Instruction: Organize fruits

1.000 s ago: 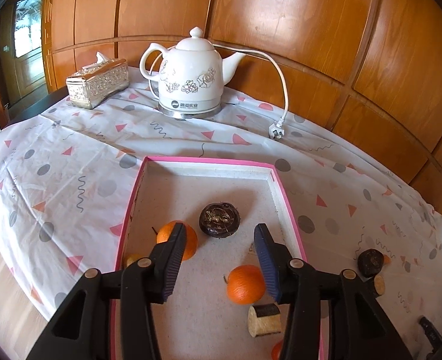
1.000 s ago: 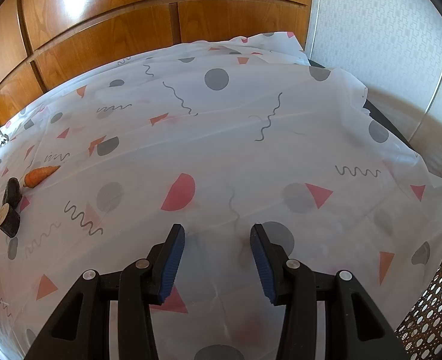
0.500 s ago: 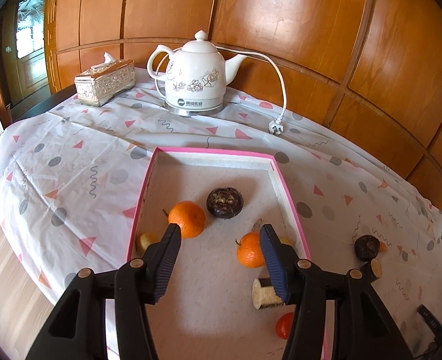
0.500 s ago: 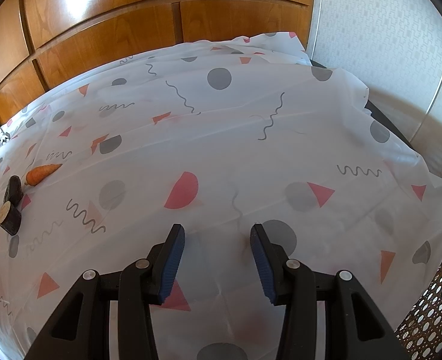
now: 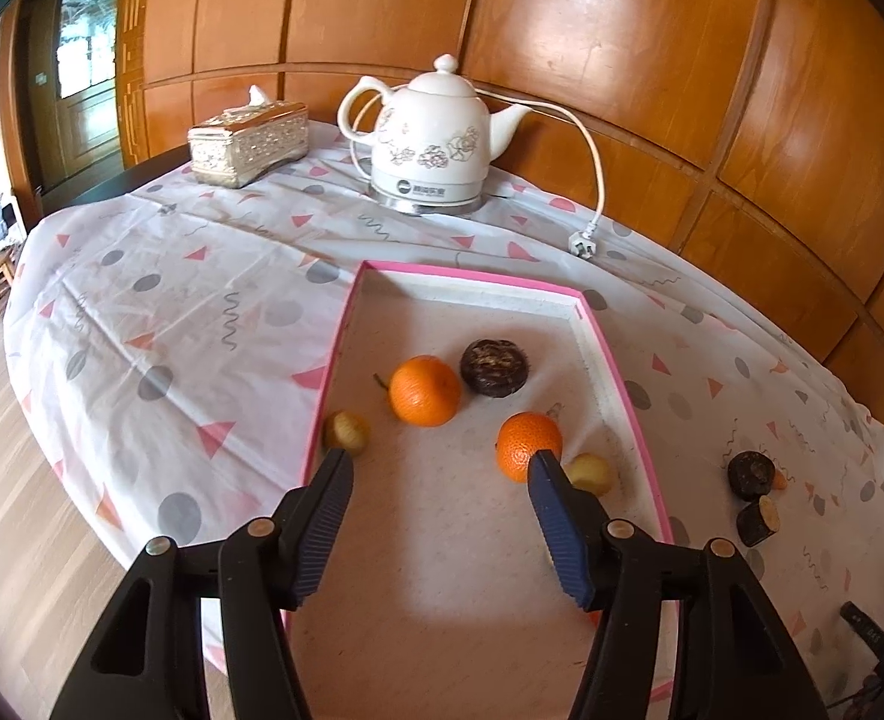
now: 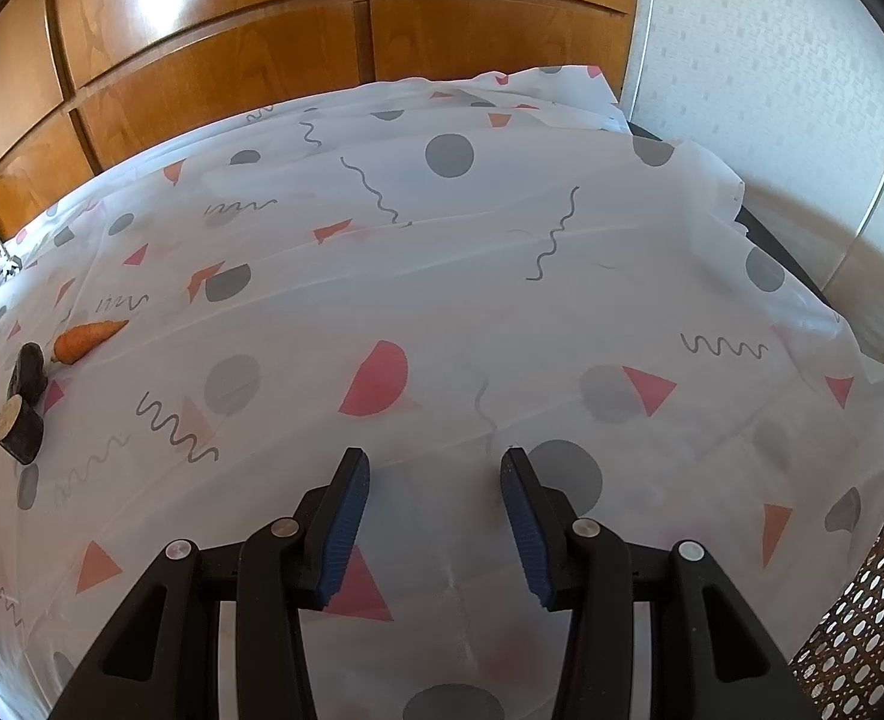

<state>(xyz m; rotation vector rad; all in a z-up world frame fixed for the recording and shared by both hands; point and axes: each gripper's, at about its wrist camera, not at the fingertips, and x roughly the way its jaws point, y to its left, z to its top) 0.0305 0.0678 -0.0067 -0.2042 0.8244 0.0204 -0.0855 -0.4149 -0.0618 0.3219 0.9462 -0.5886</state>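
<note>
Pink-rimmed tray (image 5: 616,372) sits on the patterned tablecloth (image 5: 160,312) w/ two oranges (image 5: 425,390) (image 5: 528,445), a dark round fruit (image 5: 495,367) & two small yellowish fruits (image 5: 346,431) (image 5: 592,474) inside. We see the left gripper (image 5: 439,468) above the tray, jaws apart & just been opening, nothing between them. Right gripper (image 6: 435,483) hangs over bare cloth, jaws apart, empty. Outside the tray, at its right: a carrot (image 6: 87,338), a dark lump (image 6: 29,369) & a cut dark piece (image 6: 17,425), close together. Kettle (image 5: 436,144) & tissue box (image 5: 250,141) stand at the back
</note>
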